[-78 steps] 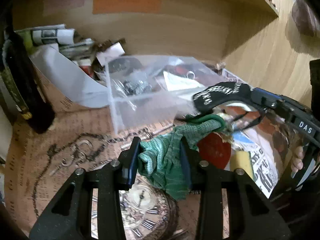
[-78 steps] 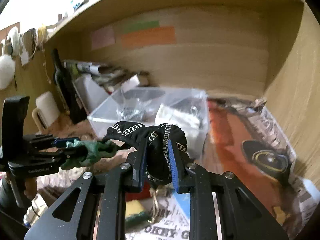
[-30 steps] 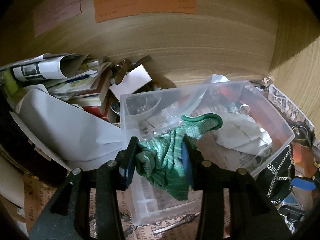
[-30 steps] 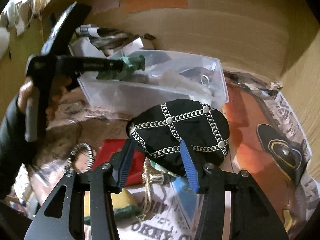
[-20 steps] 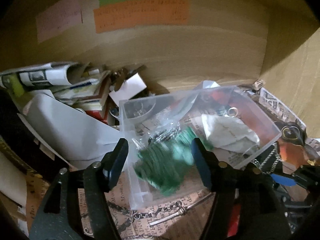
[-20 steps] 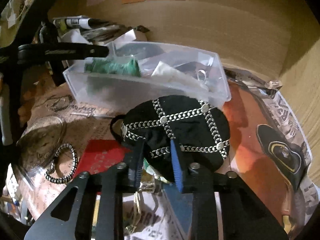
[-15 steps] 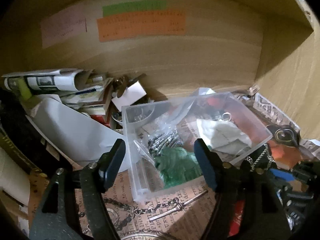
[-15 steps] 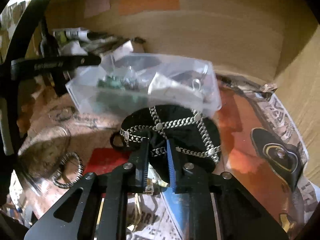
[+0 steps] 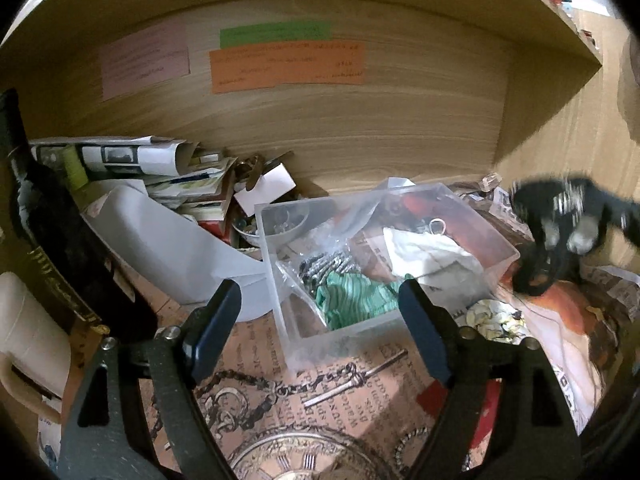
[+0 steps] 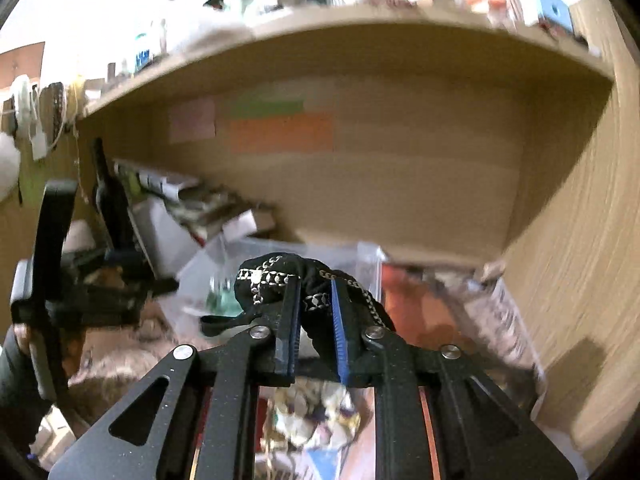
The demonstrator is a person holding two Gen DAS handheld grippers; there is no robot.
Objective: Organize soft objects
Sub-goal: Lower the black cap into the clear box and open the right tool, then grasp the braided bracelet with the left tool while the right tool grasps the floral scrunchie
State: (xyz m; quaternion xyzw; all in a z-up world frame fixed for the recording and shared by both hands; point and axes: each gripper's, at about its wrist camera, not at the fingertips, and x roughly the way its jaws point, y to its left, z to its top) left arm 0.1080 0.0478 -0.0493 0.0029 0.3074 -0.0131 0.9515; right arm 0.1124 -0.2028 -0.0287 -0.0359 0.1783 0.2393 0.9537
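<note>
The right tool (image 10: 312, 320) is clamping a black chain-trimmed pouch (image 10: 280, 284), its jaws pressed together on the soft fabric so the limp piece is hanging bunched instead of slipping free. It is being carried above the table (image 9: 256, 364), near the clear plastic bin (image 9: 496, 240), likely because that bin is collecting the soft things. The left tool (image 9: 316, 320) is standing wide apart and gripping nothing, hovering at the bin's near wall. Just beyond it the green knit cloth (image 9: 352, 296) is lying inside the bin, beside a white crumpled cloth (image 9: 428, 248) and a bag of metal parts (image 9: 324, 266)
</note>
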